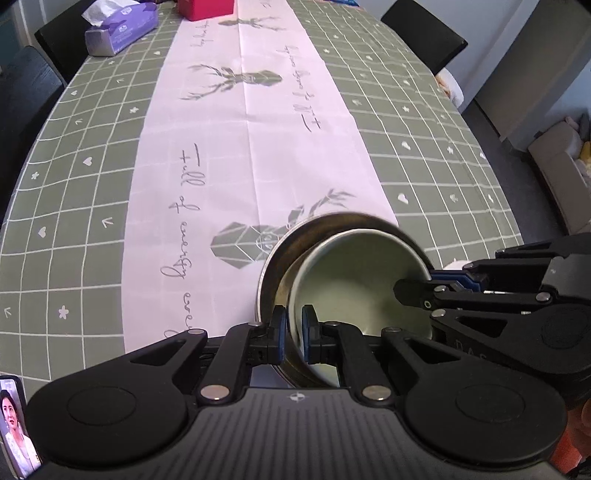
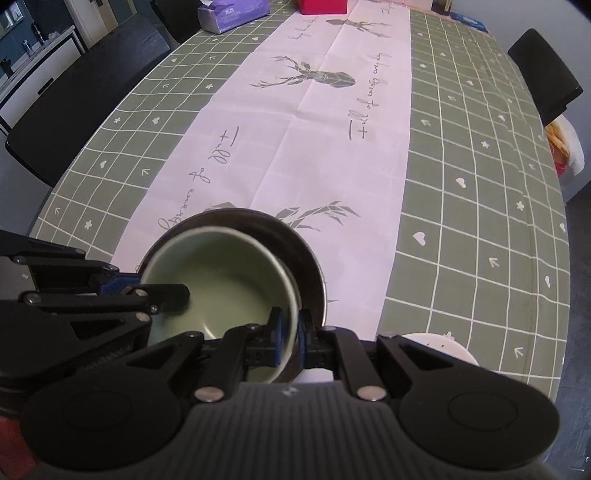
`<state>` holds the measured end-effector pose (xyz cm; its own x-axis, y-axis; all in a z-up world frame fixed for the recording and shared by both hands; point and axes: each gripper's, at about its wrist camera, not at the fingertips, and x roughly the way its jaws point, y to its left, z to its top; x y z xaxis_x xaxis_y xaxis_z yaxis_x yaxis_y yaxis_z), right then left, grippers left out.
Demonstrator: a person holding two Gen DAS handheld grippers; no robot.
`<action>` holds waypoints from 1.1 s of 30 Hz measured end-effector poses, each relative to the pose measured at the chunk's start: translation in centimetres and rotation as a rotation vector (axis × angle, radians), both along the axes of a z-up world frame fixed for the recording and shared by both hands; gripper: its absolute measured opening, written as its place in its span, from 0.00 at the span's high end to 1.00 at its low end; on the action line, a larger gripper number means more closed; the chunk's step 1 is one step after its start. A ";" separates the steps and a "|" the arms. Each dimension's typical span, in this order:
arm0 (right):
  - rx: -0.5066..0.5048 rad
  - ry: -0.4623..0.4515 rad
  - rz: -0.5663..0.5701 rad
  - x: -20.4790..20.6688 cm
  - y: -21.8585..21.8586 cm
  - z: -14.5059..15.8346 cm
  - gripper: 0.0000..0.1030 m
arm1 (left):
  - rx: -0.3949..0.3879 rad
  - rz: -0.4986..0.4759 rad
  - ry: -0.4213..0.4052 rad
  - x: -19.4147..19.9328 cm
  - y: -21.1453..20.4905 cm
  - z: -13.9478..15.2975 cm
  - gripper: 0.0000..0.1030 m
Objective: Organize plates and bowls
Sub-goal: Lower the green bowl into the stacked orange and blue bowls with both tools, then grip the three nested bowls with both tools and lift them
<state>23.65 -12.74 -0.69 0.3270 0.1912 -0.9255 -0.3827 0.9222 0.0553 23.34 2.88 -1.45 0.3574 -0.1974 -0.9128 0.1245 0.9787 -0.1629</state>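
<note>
A pale green bowl [image 1: 351, 280] [image 2: 221, 280] sits tilted inside a wider metal bowl [image 1: 295, 243] [image 2: 299, 251] on the pink runner of the table. My left gripper [image 1: 294, 330] is shut on the green bowl's near rim, one blue pad inside and one outside. In the right wrist view it [image 2: 147, 286] enters from the left. My right gripper [image 2: 292, 338] pinches the rim on the opposite side, its outer pad between the two bowls. It [image 1: 424, 284] reaches in from the right in the left wrist view. Whether either grip also takes the metal rim is unclear.
The green checked tablecloth [image 1: 92, 184] runs to the far end, where a purple tissue box [image 1: 118, 31] and a red box [image 1: 205, 9] stand. Black chairs [image 2: 85, 96] [image 2: 543, 74] flank the table. A phone [image 1: 14, 424] lies near left; a white object [image 2: 439, 345] sits near right.
</note>
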 end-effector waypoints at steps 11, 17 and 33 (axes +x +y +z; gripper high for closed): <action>0.046 -0.049 -0.027 0.0 -0.7 1.6 0.93 | -0.058 0.001 -0.071 -0.6 1.1 1.2 0.91; 0.094 -0.105 -0.078 -0.4 -2.2 2.7 0.56 | -0.117 0.021 -0.165 -1.5 1.9 3.0 0.70; 0.357 0.076 -0.256 -0.7 -6.3 -2.1 0.32 | -0.280 0.210 -0.120 -3.8 4.7 -2.0 0.17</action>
